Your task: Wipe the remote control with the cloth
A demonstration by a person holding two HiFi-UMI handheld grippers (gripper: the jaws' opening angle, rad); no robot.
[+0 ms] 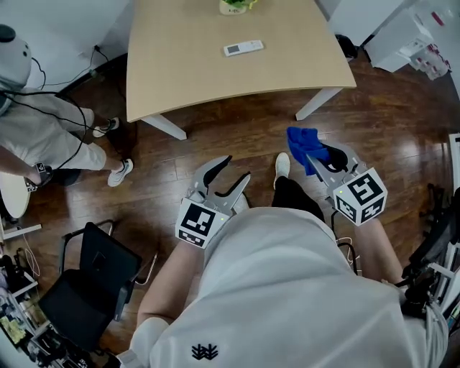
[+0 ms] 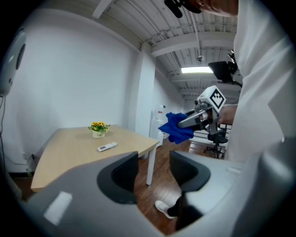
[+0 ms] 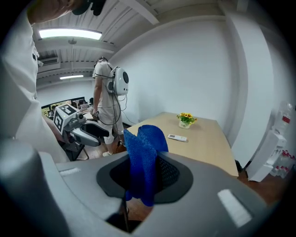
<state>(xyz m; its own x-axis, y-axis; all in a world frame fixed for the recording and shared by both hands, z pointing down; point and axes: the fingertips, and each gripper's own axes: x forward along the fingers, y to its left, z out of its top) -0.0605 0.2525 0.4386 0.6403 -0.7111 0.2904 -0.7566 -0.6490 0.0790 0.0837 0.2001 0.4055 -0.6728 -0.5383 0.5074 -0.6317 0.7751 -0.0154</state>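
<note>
Remote control (image 1: 243, 48) lies near the table's (image 1: 180, 72) far edge, beside a flower pot (image 1: 236, 6) cut off by the frame. The right gripper (image 1: 313, 157) clamps the blue cloth (image 1: 302, 146), which hides its fingertips. The left gripper (image 1: 234, 169) gapes narrowly, holding nothing.

The person wears a white short-sleeved T-shirt (image 1: 287, 287) with a small dark emblem (image 1: 205, 351) printed on it. The trousers (image 1: 296, 195) are black and the one shoe (image 1: 282, 164) that shows is white. The left gripper (image 1: 238, 167) and the right gripper (image 1: 320, 154) both have light grey bodies with dark, curved jaws. Each of them carries a white cube (image 1: 198, 223) with black square markers on its faces.
</note>
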